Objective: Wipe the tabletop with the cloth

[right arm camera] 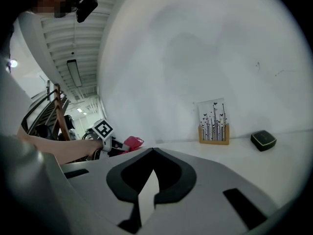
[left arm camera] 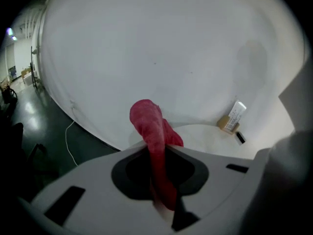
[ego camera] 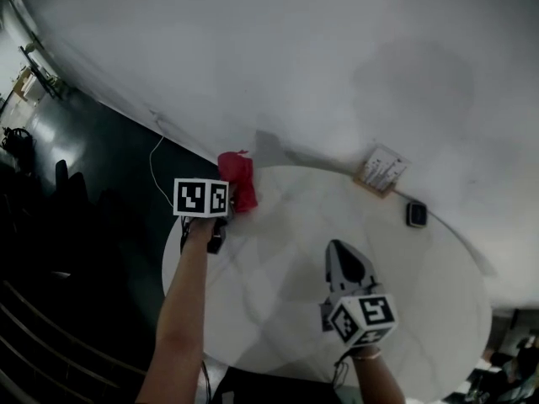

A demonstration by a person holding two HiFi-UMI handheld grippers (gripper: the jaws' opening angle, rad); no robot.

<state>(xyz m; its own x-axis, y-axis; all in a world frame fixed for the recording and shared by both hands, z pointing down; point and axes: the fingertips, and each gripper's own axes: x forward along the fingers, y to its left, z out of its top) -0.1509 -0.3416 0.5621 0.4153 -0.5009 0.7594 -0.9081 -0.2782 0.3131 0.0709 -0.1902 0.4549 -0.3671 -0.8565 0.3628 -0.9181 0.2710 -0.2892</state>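
Note:
The red cloth (ego camera: 237, 179) hangs bunched at the far left rim of the round white table (ego camera: 421, 310), close to the wall. My left gripper (ego camera: 229, 202) is shut on it; in the left gripper view the red cloth (left arm camera: 155, 131) runs up between the closed jaws and flops over their tip. Whether the cloth touches the tabletop I cannot tell. My right gripper (ego camera: 338, 249) hovers over the table's near middle and points toward the wall. Its jaws meet at the tip with nothing between them, as the right gripper (right arm camera: 153, 151) shows in its own view.
A card in a wooden stand (ego camera: 383, 168) leans by the wall at the table's far right, with a small black box (ego camera: 416, 214) beside it. A white wall curves behind the table. Dark floor with a thin white cable (ego camera: 153, 171) lies to the left.

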